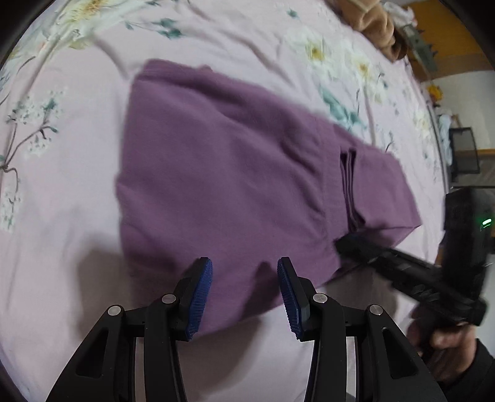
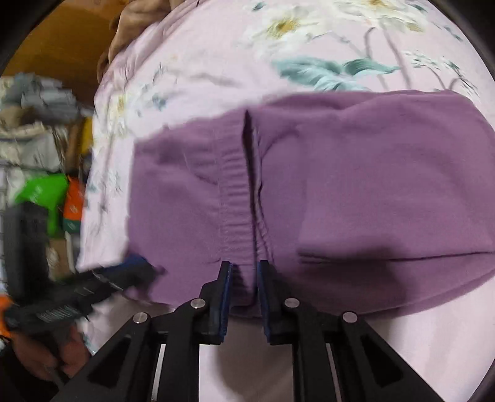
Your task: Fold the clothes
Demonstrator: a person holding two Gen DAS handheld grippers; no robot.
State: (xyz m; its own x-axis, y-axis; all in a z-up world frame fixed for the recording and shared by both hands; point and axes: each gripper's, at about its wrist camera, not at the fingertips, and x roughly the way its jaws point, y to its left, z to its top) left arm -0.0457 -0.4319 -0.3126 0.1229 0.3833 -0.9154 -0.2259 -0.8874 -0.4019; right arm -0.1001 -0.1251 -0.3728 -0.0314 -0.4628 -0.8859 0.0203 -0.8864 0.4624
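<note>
A purple knit garment [image 1: 222,160] lies folded on a pink floral bedsheet [image 1: 68,191]; its ribbed band and a stack of folded layers show near its right end. My left gripper [image 1: 244,272] is open and empty, just above the garment's near edge. My right gripper enters the left wrist view as a dark bar [image 1: 402,272] touching the garment's near right corner. In the right wrist view the garment [image 2: 355,191] fills the middle, and my right gripper [image 2: 243,266] sits at its near edge by the ribbed band [image 2: 233,191], jaws a little apart with purple fabric between them.
A brown cloth [image 1: 374,27] lies at the bed's far end. Beyond the bed edge are dark furniture [image 1: 464,151] and a cluttered pile of bags and clothes [image 2: 40,160]. My left gripper appears blurred at the lower left of the right wrist view [image 2: 92,287].
</note>
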